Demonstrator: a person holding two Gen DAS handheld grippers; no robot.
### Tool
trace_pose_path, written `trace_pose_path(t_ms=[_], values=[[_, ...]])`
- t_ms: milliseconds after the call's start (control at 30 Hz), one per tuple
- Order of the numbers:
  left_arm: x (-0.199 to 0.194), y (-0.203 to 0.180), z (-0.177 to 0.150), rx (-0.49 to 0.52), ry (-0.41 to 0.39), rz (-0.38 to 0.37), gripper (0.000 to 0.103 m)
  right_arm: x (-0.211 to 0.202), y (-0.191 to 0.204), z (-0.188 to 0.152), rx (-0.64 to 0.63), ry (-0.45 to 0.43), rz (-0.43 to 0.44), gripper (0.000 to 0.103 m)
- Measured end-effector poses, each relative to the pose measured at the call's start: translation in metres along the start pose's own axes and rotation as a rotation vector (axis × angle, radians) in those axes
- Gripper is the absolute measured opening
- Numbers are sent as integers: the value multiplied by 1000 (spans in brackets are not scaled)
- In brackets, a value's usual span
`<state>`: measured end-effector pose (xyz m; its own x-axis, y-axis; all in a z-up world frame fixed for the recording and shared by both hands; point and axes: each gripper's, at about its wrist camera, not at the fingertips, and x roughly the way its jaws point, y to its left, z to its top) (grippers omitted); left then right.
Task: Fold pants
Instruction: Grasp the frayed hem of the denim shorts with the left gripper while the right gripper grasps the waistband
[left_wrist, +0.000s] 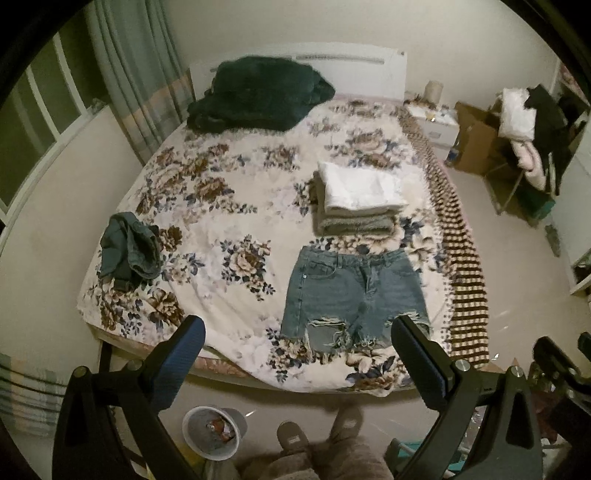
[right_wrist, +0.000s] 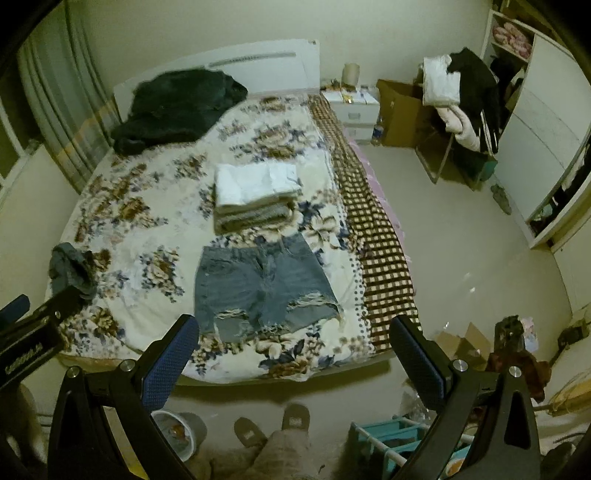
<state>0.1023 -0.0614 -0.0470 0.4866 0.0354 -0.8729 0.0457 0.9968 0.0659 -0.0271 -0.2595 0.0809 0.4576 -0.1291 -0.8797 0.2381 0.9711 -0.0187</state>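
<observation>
Blue ripped denim shorts (left_wrist: 352, 295) lie spread flat, waistband away from me, near the foot of the floral bed (left_wrist: 229, 221); they also show in the right wrist view (right_wrist: 258, 288). My left gripper (left_wrist: 299, 332) is open and empty, held high above the bed's foot edge, short of the shorts' hems. My right gripper (right_wrist: 295, 332) is open and empty, also raised above the foot edge. A crumpled dark denim garment (left_wrist: 129, 254) lies at the bed's left side; it also shows in the right wrist view (right_wrist: 72, 269).
A stack of folded clothes (left_wrist: 354, 199) sits just beyond the shorts. A dark green blanket (left_wrist: 258, 92) lies by the headboard. A checked blanket (right_wrist: 373, 236) runs along the bed's right edge. A waste bin (left_wrist: 214, 432) and my slippered feet (left_wrist: 317, 432) are on the floor below.
</observation>
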Motion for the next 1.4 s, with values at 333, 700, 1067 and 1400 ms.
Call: trace_pose_path(t_ms=[333, 700, 1067, 1400], values=[[140, -79, 25, -78, 145, 84, 103, 185, -68, 75, -31, 158, 92, 103], [351, -190, -40, -288, 434, 12, 103, 484, -118, 168, -220, 379, 236, 98], [488, -266, -107, -412, 610, -77, 103, 702, -69, 138, -442, 613, 358, 66], [525, -312, -134, -408, 715, -94, 103, 767, -22, 103, -573, 670, 415, 66]])
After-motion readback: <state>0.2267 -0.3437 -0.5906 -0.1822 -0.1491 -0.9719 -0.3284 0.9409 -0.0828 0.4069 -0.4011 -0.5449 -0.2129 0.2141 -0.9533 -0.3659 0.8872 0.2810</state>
